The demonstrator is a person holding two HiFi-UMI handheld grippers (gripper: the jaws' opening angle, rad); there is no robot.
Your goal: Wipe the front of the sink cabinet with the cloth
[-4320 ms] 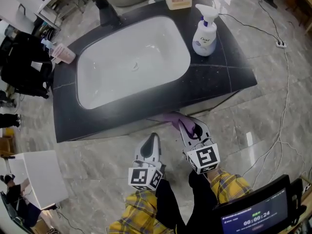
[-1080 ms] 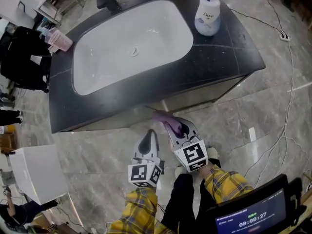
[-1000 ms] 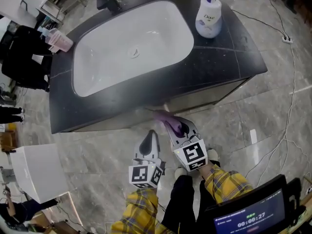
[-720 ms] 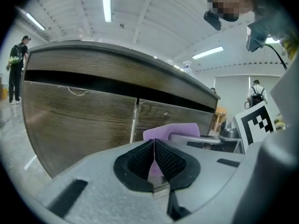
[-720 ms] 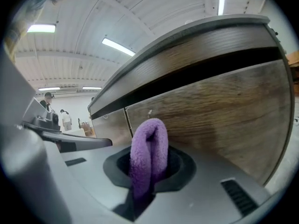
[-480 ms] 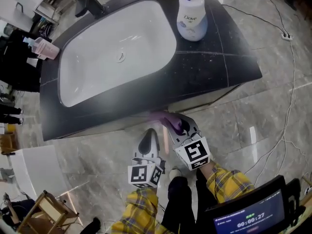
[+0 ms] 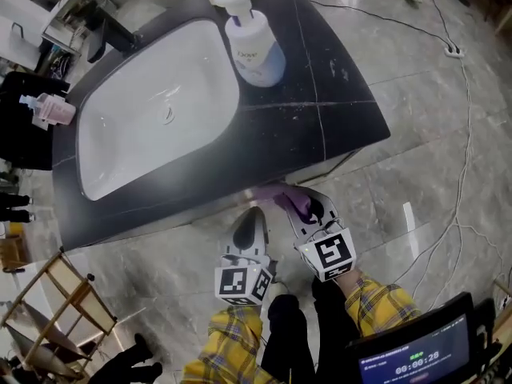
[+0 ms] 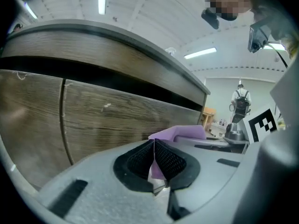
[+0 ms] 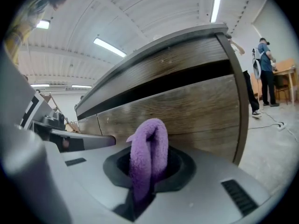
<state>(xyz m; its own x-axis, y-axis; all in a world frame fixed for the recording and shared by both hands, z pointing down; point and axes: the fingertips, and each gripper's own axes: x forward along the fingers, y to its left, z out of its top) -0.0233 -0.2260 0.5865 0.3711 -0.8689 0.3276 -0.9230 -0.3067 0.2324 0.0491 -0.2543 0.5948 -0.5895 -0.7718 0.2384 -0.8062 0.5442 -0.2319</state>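
— What does the cloth (image 9: 148,158) look like?

— Purple and fluffy. It is folded into a thick loop that stands up out of the right gripper (image 7: 299,204). In the head view a flatter end of it sticks out towards the sink cabinet (image 9: 187,106), just under the edge of the dark countertop (image 7: 320,86).

— Is it on the wood?

— It is right up against the cabinet front, but I cannot tell whether it actually touches. The front is brown wood grain with a dark gap below the countertop.

— And the right claw?

— It is clamped on the cloth. The black pads are only as far apart as the fold is thick, and purple fills the whole space between them.

— The left one?

— The left gripper (image 8: 154,160) has its jaws pressed together, ribbed pads meeting at the tip, with nothing of its own in them. It points at the cabinet front too, just beside the right one. The purple showing past it is the same cloth.

— Give me the counts.

— One cloth and two grippers, each with its marker cube. There is one white sink basin (image 7: 152,110) set in the countertop, and one pump bottle (image 7: 256,50) standing whole beside it. A pink item (image 7: 48,109) sits off the left end. The left gripper view shows one vertical seam on the front, so two wooden panels there.
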